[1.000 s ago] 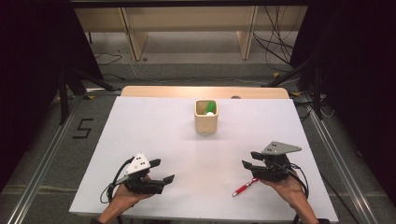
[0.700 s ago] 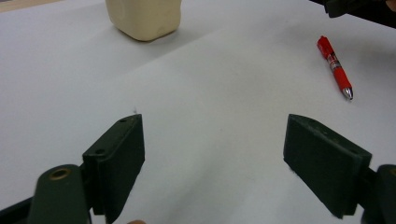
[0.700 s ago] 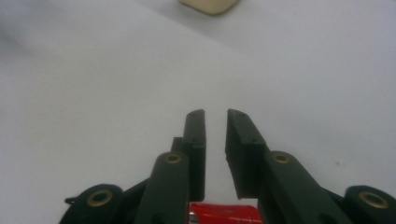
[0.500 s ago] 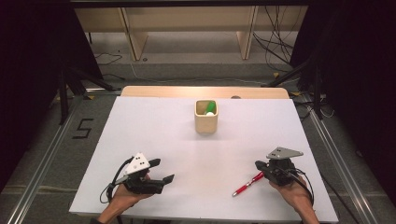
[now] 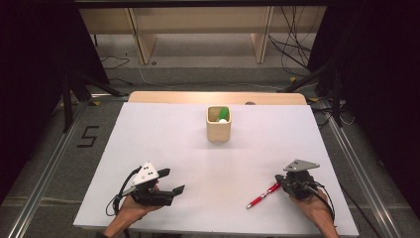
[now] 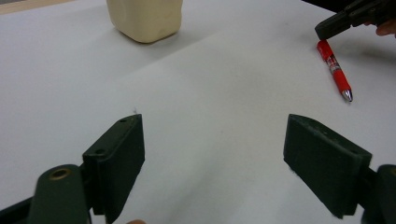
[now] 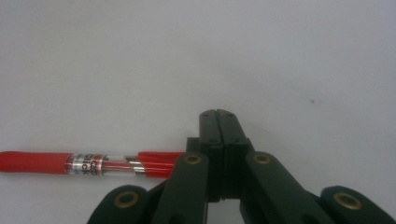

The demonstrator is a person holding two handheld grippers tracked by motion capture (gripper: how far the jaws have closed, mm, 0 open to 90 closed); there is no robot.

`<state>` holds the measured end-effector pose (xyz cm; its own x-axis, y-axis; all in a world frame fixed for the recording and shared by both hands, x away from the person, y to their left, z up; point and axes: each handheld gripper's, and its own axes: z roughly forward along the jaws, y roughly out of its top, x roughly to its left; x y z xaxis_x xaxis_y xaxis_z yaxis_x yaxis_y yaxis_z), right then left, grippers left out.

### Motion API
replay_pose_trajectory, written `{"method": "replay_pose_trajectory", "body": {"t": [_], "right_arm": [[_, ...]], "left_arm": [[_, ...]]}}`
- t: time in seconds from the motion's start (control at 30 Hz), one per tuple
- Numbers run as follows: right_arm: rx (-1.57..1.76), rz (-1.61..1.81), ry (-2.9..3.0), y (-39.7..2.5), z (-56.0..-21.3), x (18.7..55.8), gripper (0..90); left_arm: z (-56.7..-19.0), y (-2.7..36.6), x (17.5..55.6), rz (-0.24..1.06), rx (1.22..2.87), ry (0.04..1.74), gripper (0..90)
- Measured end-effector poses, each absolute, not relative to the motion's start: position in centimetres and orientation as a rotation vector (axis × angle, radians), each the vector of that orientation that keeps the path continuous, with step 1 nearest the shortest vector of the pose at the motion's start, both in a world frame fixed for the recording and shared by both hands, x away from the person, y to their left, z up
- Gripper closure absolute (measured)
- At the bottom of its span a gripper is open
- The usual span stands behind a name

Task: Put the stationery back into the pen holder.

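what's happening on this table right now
A person sits at a white table with a hand-held gripper in each hand. The right hand-held gripper is down at the near right, jaws closed, by the end of a red pen that lies flat on the table; whether it actually grips the pen is hard to tell. The left hand-held gripper rests at the near left with jaws wide apart and nothing between them. Farther back stands a small cream cup with something green inside.

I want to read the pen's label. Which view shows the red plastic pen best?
The right gripper view: the red plastic pen is close, its label visible. The left gripper view shows its whole length; the high view shows it small.
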<state>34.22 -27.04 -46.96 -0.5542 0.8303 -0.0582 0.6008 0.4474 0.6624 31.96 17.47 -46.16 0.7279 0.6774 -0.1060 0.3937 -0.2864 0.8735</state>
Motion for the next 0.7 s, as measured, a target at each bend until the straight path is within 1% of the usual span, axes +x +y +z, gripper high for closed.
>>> {"method": "replay_pose_trajectory", "body": {"t": [0.7], "right_arm": [[1.236, 0.813, 2.343, -26.81, -47.24, 34.46, 90.0]], "left_arm": [[-46.14, 17.41, 31.93, 0.348, 1.914, 0.819, 20.1]]}}
